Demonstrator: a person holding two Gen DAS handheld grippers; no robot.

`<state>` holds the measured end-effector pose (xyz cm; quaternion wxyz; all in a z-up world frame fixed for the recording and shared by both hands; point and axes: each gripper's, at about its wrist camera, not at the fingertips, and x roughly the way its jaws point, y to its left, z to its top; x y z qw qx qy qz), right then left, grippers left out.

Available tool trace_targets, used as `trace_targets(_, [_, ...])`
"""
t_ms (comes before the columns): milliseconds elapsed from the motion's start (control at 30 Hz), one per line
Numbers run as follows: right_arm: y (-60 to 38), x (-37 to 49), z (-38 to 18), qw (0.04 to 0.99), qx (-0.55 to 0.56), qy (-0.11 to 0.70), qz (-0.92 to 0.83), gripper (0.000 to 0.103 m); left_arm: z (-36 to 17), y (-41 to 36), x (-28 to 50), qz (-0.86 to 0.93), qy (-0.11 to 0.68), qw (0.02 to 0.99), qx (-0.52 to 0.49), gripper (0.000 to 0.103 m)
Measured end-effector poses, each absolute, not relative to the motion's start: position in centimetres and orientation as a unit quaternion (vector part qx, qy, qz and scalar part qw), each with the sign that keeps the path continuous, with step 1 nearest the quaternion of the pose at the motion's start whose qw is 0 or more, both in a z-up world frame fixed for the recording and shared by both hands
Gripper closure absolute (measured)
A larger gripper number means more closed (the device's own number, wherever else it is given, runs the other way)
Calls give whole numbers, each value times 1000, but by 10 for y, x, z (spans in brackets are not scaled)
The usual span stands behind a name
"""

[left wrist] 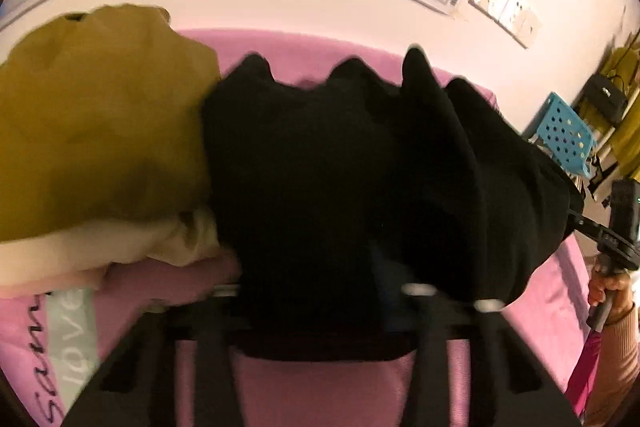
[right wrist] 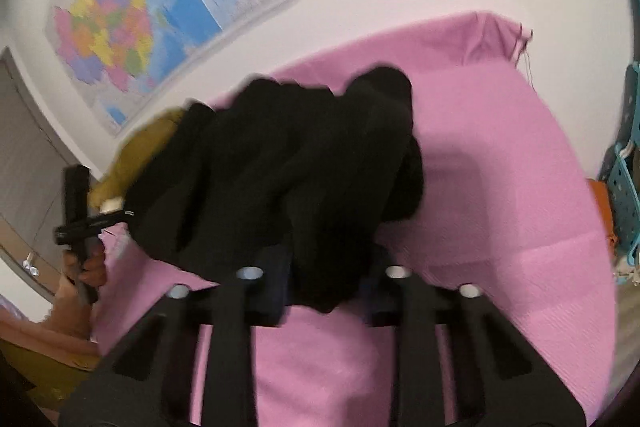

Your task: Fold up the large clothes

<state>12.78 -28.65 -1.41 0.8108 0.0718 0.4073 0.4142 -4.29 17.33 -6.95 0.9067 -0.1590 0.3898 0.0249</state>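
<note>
Black garment (left wrist: 340, 167) bunches between both grippers' fingers (right wrist: 272, 291), above the pink sheet (right wrist: 500, 187).

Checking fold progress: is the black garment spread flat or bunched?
Bunched: the black garment hangs in deep folds between both grippers, lifted above the pink sheet.

Only one bit of lettering is showing clearly enough to read: the word "love", in grey letters, is running sideways along a pale strip (left wrist: 72, 339) on the pink fabric (left wrist: 132, 311) at the lower left of the left wrist view. Beside it, dark handwritten script is curling along the same fabric, seeming to begin "San", with the rest running out of view. The wall maps (right wrist: 120, 11) are carrying printed lines, and the white wall panels (left wrist: 505, 7) are bearing small marks, but all of that is blurring too much to make out.
</note>
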Motion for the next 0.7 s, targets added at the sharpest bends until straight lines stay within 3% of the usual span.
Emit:
trace_targets(200, [-333, 88, 63, 839, 106, 321, 426, 86, -41, 199, -83, -50, 378, 884, -269, 92])
trace_targets(267, [-348, 74, 72, 843, 93, 308, 432, 86, -42, 197, -99, -64, 375, 885, -267, 92])
trace_targets(367, [-356, 77, 33, 831, 77, 382, 396, 85, -71, 197, -98, -53, 412, 870, -266, 89])
trace_targets(467, [-353, 81, -18, 814, 49, 468, 341, 79, -92, 190, -93, -34, 441, 863, -244, 76])
trace_targets(567, [-362, 76, -10, 831, 68, 452, 315, 56, -78, 183, -93, 11, 428, 883, -193, 50])
trace_targets(600, [-365, 73, -2, 841, 63, 442, 306, 47, -71, 184, -95, 18, 421, 887, -186, 47])
trace_targets(667, [-373, 68, 22, 870, 56, 406, 273, 41, -54, 182, -98, 38, 405, 900, -155, 43])
trace_targets(700, [-375, 66, 34, 881, 55, 388, 265, 41, -44, 179, -99, 45, 394, 908, -137, 36])
